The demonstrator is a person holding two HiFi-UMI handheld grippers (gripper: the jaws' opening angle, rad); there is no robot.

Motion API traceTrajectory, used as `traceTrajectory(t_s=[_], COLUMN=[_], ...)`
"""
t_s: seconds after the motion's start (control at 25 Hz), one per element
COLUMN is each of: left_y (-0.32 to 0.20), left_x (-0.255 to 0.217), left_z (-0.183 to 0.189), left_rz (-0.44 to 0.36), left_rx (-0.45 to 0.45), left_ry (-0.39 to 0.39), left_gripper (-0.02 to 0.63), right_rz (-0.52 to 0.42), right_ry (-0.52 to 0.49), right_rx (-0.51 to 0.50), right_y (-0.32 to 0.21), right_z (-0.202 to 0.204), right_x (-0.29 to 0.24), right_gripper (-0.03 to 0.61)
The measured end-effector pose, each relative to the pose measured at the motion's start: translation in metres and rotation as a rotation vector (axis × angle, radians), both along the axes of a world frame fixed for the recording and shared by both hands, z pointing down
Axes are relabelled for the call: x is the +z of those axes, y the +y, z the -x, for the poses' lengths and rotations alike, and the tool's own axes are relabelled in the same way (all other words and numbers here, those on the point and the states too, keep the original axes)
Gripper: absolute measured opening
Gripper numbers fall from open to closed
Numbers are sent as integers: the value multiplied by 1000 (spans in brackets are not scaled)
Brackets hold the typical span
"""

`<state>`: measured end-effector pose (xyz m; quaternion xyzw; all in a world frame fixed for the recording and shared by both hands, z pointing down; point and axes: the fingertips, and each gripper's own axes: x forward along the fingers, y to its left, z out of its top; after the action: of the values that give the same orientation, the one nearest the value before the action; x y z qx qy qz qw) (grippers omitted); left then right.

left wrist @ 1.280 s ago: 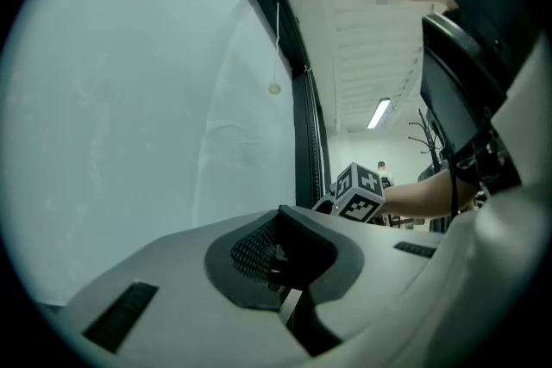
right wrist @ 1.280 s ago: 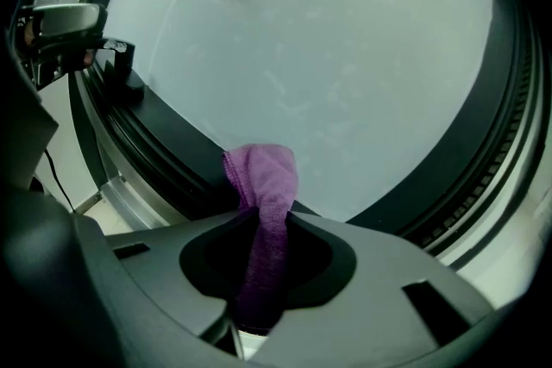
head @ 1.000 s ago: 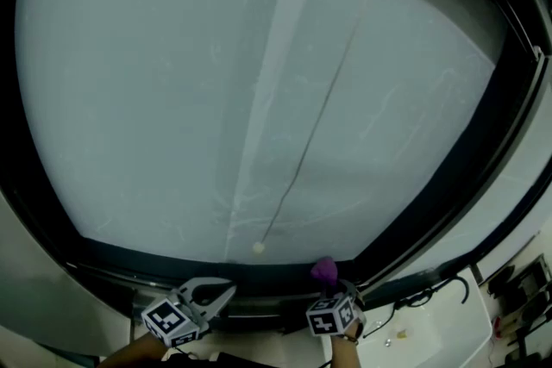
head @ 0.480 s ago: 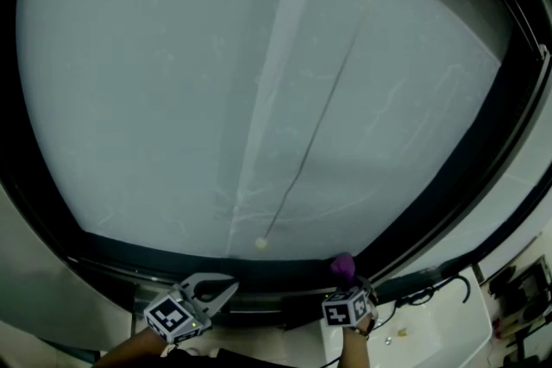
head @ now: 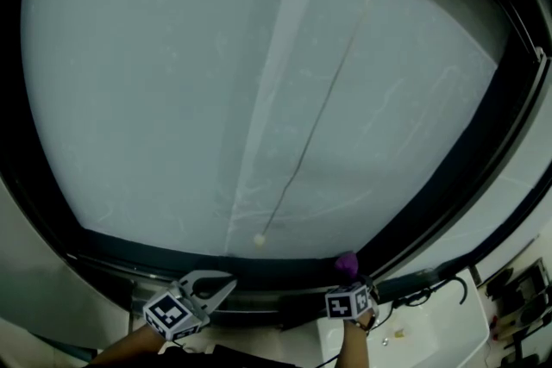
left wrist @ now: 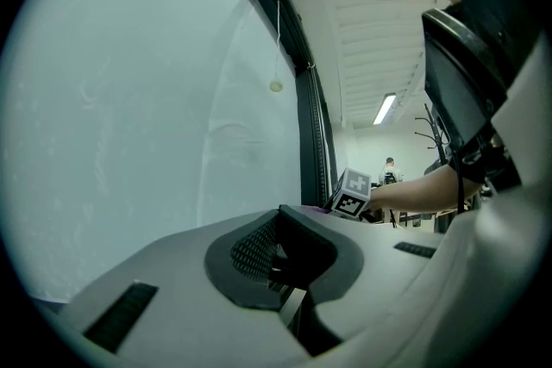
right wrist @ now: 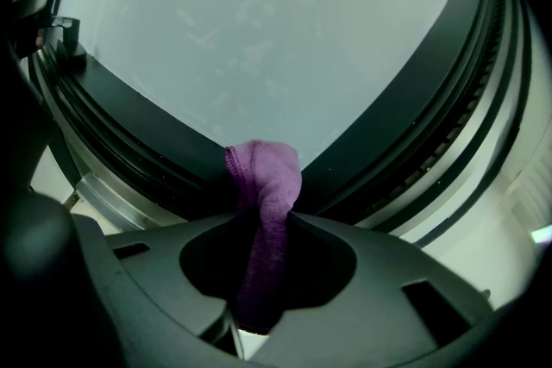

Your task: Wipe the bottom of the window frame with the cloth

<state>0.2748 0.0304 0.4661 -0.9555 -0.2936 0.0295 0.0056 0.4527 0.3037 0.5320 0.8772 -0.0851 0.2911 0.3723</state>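
Note:
The purple cloth [head: 346, 263] is pinched in my right gripper [head: 348, 282], which is shut on it. The cloth's bunched end [right wrist: 267, 172] presses against the dark bottom window frame [right wrist: 147, 129] close to the right corner, sticking up past the jaw tips of the right gripper [right wrist: 263, 215]. In the head view the bottom frame [head: 250, 269] runs as a dark band under the frosted pane. My left gripper [head: 226, 283] hovers just below the frame, well left of the cloth, shut with nothing in it. From the left gripper [left wrist: 280, 213] view I see the right gripper's marker cube [left wrist: 352, 192].
A blind cord ending in a small bead [head: 259, 240] hangs in front of the pane just above the bottom frame. The dark right upright of the frame [head: 483, 151] meets the bottom near the cloth. A white ledge with cables [head: 431, 323] lies lower right.
My right gripper has slid the cloth to the right along the bottom frame, toward the corner. The left gripper has hardly moved.

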Motion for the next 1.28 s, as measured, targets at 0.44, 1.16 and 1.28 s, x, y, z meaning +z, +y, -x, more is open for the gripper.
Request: traceTrajectory(t_s=[0.44, 1.16, 1.28], left_y=[0, -1, -1], left_x=[-1, -2, -2], left_z=[2, 3, 3], left_rz=[10, 42, 44], left_rx=[10, 24, 20], left_ry=[6, 19, 27], left_gripper=[5, 5, 5], right_rz=[-31, -124, -191], right_ry=[-2, -16, -31], right_rx=[77, 123, 130], right_y=[18, 41, 48], right_z=[-4, 34, 51], right_x=[-3, 25, 39], right_gripper=[86, 86, 86])
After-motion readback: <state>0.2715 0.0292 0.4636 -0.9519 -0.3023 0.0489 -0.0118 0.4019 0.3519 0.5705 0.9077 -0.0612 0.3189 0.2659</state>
